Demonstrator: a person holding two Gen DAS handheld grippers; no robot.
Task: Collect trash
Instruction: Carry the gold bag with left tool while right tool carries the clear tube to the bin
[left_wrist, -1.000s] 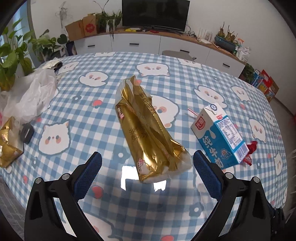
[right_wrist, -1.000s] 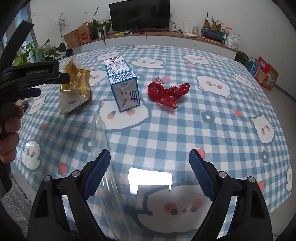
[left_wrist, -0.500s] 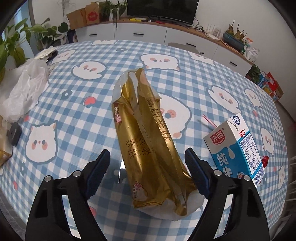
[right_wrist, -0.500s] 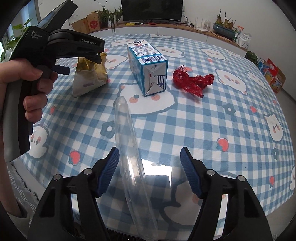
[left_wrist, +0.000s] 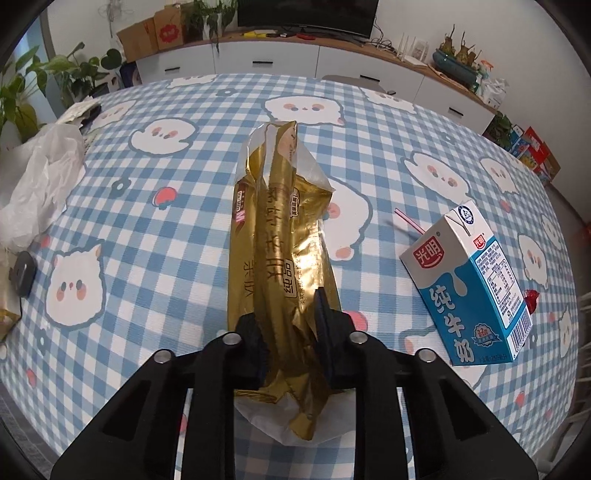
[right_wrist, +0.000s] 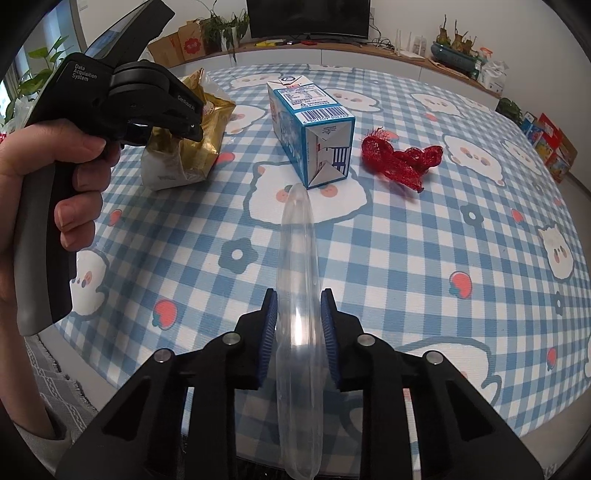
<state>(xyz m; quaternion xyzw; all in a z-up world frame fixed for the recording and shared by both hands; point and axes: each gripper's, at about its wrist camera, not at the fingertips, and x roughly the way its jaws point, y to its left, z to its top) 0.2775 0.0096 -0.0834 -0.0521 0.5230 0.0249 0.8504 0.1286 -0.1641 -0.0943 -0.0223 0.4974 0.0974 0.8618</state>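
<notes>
The left gripper (left_wrist: 290, 325) is closing on the near end of the gold snack wrapper (left_wrist: 275, 236), and the right gripper (right_wrist: 299, 328) is closing on a clear plastic sleeve (right_wrist: 297, 280) lying toward the milk carton (right_wrist: 314, 136). Both are slick film (the sleeve especially), so either could slide out or crumple on lifting. Everything sits on a blue checked tablecloth (right_wrist: 424, 258) in a living room with white cabinets (left_wrist: 280, 61).

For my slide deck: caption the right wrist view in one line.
Right gripper, jaws closing on a clear plastic sleeve; milk carton and red mesh netting wait on the checked tablecloth.
</notes>
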